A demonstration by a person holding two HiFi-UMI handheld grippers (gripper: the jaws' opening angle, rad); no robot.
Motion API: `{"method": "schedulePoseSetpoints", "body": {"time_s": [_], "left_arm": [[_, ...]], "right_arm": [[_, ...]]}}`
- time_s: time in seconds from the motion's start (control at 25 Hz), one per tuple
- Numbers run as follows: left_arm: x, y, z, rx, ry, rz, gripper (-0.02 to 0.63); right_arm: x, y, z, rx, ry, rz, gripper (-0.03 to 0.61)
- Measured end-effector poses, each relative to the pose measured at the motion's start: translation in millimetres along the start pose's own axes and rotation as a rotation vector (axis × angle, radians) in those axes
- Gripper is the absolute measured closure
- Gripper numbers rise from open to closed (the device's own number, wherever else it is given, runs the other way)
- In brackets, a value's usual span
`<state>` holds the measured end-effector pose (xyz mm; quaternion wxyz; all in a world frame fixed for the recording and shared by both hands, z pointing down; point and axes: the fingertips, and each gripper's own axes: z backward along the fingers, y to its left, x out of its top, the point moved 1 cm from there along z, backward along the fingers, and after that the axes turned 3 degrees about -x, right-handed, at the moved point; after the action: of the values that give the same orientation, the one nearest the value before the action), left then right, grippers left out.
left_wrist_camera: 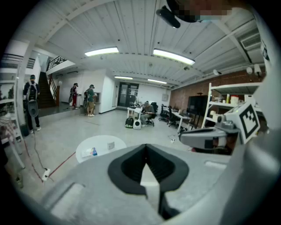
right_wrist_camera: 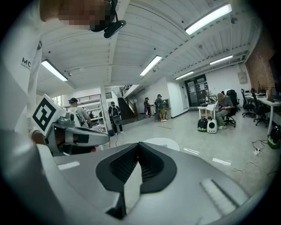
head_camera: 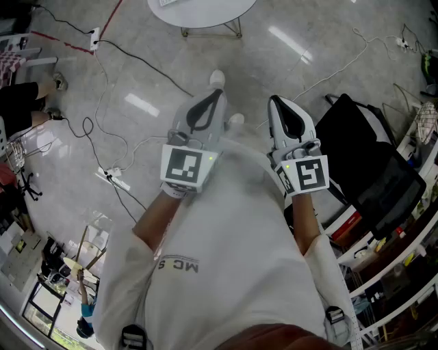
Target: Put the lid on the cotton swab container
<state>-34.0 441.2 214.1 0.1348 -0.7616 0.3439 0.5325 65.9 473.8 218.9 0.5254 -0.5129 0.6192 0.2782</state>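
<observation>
No cotton swab container or lid can be made out in any view. In the head view I hold both grippers close to my white shirt, pointing out over the floor. My left gripper (head_camera: 209, 101) is shut with nothing between its fingers, and its dark pads meet at the tip (left_wrist_camera: 147, 151). My right gripper (head_camera: 287, 113) is shut and empty too, its pads closed together (right_wrist_camera: 138, 149). The two grippers are side by side and apart. A white round table (head_camera: 202, 10) stands ahead, and small items lie on it in the left gripper view (left_wrist_camera: 100, 147).
Cables and a power strip (head_camera: 113, 178) trail over the grey floor at left. A black bag (head_camera: 369, 164) and metal shelves (head_camera: 393, 260) stand at right. People stand far off (left_wrist_camera: 90, 100), and one sits at desks (right_wrist_camera: 225, 107).
</observation>
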Motion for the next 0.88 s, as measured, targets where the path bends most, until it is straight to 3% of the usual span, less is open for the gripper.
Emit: {"method": "schedulePoseSetpoints", "body": {"time_s": [0.16,0.36,0.6,0.88], "left_arm": [[6.0,-11.9,32.8,-0.01,-0.022,0.0,0.614],[1.7,9.0,55.4,-0.009,-0.019,-0.016,0.614],[6.7,62.2,72.3,-0.037,-0.026,-0.024,0.614],[35.5,139.5,64.9,-0.097,-0.036,-0.055,0.614]], "right_arm": [[1.4,30.3,19.3,-0.025,-0.009,0.003,0.578],[0.8,62.0,6.2,-0.04,0.002,0.048,0.578],[15.9,91.0,-34.4,-0.08,-0.039,0.012,0.58],[53.1,95.8,-98.7,-0.161,-0.058,0.056,0.58]]}}
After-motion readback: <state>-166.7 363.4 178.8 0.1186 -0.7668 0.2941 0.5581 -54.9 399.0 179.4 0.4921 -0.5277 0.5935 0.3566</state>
